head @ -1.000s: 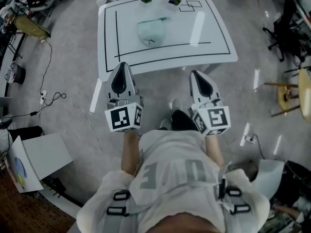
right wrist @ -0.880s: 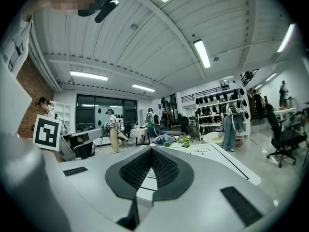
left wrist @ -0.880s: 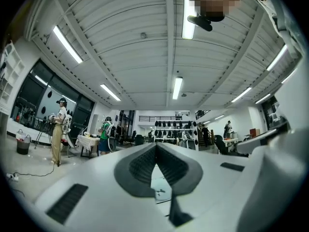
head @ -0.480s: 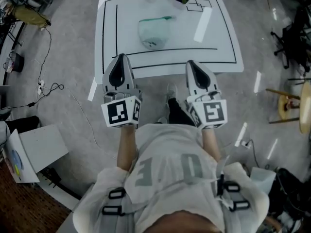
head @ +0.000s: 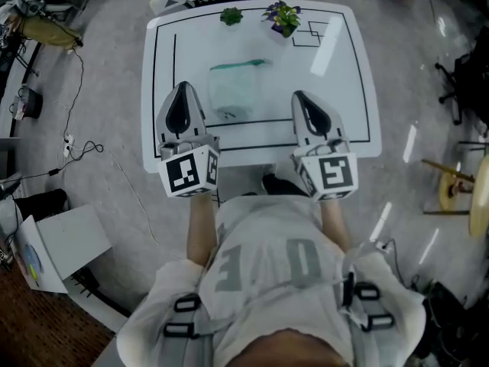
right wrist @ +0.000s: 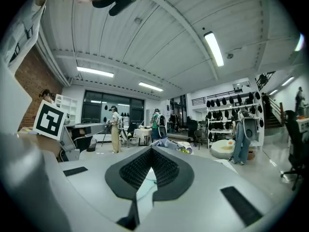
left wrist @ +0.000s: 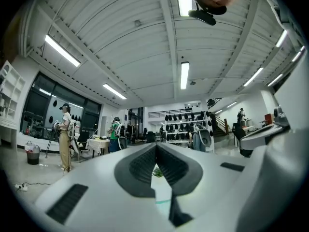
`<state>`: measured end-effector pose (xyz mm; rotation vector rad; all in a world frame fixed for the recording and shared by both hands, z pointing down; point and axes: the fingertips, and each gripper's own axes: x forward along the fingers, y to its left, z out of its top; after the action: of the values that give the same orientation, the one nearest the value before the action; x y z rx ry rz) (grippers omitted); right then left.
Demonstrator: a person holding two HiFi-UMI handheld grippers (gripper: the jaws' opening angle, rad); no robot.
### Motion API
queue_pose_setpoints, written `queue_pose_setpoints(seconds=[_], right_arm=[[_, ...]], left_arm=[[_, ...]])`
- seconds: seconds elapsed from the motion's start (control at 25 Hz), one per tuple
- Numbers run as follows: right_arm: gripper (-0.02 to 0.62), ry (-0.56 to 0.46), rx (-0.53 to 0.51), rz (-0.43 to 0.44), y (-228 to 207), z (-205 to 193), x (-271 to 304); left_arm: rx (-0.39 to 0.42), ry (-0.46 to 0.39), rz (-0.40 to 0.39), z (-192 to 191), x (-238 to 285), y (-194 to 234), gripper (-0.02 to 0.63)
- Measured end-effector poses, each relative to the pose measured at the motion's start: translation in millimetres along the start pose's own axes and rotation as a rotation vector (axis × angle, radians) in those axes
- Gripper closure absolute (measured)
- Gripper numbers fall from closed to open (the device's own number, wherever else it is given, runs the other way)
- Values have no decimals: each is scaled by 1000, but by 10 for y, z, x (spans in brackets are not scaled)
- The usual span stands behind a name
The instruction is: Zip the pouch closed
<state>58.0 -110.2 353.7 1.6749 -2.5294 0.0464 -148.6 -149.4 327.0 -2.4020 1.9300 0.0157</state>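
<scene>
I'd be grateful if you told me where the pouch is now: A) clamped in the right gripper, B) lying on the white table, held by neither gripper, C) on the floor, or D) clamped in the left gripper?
B: the pouch lies flat on the table, while the left gripper and right gripper are both shut and empty.

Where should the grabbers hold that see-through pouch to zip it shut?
Probably by the green zipper strip along the far edge of the pouch. The pouch lies flat on the table, so reach over it from the near side, where the left gripper and right gripper are, both shut, and pinch the strip's ends from above. The zipper pull is too small to make out.
</scene>
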Motion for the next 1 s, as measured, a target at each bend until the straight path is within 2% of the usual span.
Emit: queue_pose_setpoints(seconds=[0.28, 0.52, 1.0], right_arm=[[588, 9, 7, 31, -393, -29, 460], [588, 34, 11, 58, -396, -76, 644], [588, -23, 57, 52, -500, -30, 734]], left_arm=[[22, -10, 49, 75, 460, -29, 600], [-5, 12, 63, -46, 540, -47, 600], [2, -39, 72, 118, 648, -145, 599]])
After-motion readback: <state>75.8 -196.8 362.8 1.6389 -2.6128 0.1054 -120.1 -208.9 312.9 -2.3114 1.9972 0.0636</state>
